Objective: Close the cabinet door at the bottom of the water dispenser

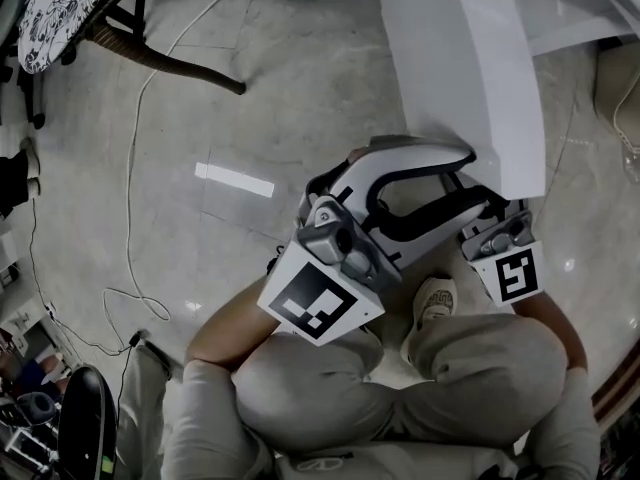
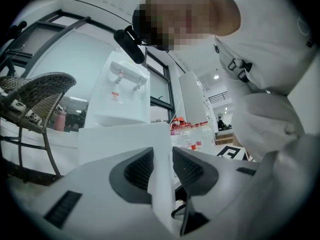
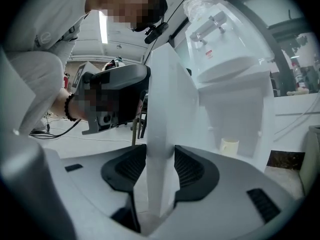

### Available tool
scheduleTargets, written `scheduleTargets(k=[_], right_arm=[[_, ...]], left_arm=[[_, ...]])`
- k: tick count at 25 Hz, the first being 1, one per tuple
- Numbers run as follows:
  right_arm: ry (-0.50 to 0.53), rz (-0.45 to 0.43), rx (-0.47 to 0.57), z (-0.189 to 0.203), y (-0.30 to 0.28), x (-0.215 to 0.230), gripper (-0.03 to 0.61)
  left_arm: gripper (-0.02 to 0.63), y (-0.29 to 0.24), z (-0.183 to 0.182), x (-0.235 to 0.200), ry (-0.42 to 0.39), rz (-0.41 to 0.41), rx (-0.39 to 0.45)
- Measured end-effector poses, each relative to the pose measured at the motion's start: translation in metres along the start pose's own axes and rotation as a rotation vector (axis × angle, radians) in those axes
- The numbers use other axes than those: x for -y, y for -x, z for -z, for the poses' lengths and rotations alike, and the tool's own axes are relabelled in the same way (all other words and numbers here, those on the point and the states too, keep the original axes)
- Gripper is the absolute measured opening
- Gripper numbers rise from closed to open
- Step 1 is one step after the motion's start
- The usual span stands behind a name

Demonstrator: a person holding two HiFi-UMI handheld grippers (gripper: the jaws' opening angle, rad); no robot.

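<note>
The white cabinet door (image 1: 462, 68) stands swung open from the water dispenser (image 2: 122, 91), and I see its top edge from above in the head view. My left gripper (image 1: 472, 163) is shut on the door's edge (image 2: 125, 144), with both dark pads against the panel. My right gripper (image 1: 505, 210) straddles the same door (image 3: 167, 99) from the other side. Its jaws are open, and the pads stand just off the panel. The dispenser (image 3: 225, 59) with its taps rises behind the door, and a pale cup (image 3: 229, 146) sits in the open cabinet.
A wicker chair (image 2: 35, 99) stands to the left of the dispenser, its cushion (image 1: 65, 8) at the head view's top left. A white cable (image 1: 130, 168) trails over the tiled floor. Red-capped bottles (image 2: 192, 129) stand behind. The person crouches, one shoe (image 1: 432, 303) just under the grippers.
</note>
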State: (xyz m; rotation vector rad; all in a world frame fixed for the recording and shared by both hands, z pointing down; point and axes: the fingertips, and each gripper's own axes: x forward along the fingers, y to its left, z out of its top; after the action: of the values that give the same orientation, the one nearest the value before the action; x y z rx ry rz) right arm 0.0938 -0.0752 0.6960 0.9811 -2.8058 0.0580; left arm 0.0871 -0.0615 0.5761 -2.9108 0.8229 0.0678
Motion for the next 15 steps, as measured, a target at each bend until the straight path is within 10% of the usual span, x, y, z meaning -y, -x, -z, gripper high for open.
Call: scheduleTargets(k=[15], right_arm=[[-0.040, 0.177, 0.012, 0.006, 0.028, 0.056, 0.169]], left_arm=[[0.126, -0.048, 0.018, 0.024, 0.009, 0.143, -0.033]])
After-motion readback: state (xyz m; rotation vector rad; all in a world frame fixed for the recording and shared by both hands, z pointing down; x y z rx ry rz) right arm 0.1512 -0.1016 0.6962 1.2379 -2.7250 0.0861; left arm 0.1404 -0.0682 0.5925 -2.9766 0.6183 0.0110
